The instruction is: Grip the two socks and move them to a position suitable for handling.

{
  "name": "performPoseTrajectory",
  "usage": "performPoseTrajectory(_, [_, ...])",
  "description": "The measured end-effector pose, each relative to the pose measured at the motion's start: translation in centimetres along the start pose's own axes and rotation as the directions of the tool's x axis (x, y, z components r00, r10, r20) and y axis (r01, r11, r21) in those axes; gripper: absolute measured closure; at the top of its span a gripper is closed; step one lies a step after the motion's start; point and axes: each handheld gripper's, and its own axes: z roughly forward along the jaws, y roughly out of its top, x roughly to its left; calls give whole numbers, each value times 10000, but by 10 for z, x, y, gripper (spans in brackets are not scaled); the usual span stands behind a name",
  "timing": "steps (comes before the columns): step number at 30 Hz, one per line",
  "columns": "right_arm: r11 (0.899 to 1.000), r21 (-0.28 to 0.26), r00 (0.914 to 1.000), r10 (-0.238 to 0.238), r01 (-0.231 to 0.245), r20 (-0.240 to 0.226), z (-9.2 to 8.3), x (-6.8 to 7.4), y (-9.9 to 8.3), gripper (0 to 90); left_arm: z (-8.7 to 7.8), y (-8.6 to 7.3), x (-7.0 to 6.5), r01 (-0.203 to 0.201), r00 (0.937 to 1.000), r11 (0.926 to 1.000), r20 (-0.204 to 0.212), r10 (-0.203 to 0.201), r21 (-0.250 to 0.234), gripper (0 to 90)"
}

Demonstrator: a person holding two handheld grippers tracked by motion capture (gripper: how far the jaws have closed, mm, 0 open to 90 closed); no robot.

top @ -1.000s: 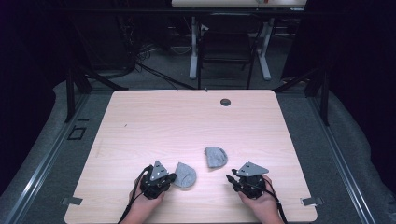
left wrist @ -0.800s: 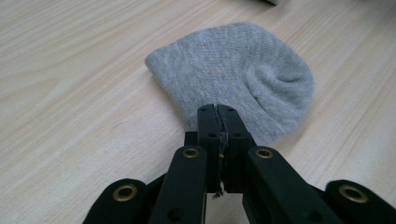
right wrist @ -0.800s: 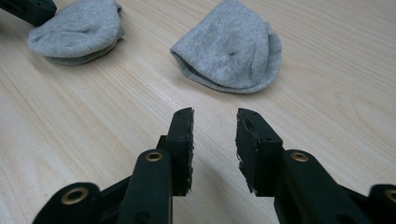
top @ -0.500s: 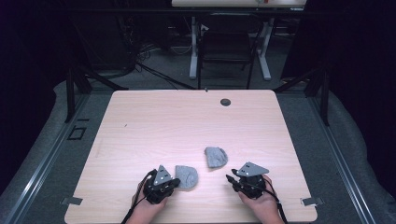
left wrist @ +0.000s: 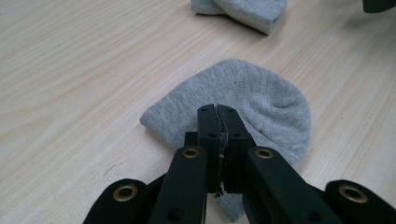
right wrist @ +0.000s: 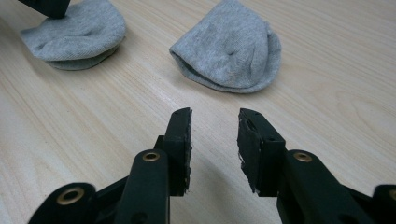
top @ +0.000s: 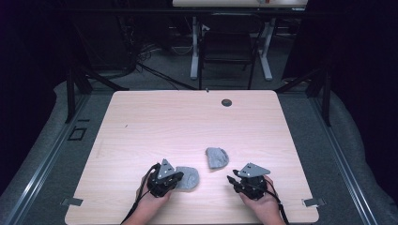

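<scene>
- Left gripper (top: 176, 180): all black, a grey three-cornered plate on top, brass-ringed pivot holes along its linkage arms.
- Black cable loops off its back.
- Right gripper (top: 231, 179), across the wooden table (top: 155, 122) from it: same black build, same grey plate, worn pads on the jaws.
- Bare forearms, no sleeves.

Beyond my wooden table (top: 155, 126), which has a small dark round hole (top: 226, 102) near its far edge, I see a black chair (top: 226, 49) and white desk legs (top: 194, 47).
</scene>
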Motion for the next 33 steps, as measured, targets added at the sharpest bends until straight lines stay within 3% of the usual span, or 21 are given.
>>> performPoseTrajectory(17, [10000,-26,10000,36,-36,-77,0,-1,0,646,4,-10,-6,77,9996,9999,263,-80,89,892])
performPoseTrajectory(26, [10000,-29,10000,38,-38,-89,0,-1,0,645,2,-12,-17,-178,9990,9998,417,174,104,892])
performPoseTrajectory(33, [9999,-99,9999,114,-114,-72,-1,-1,0,645,0,-14,-26,-143,9977,9998,671,133,139,893])
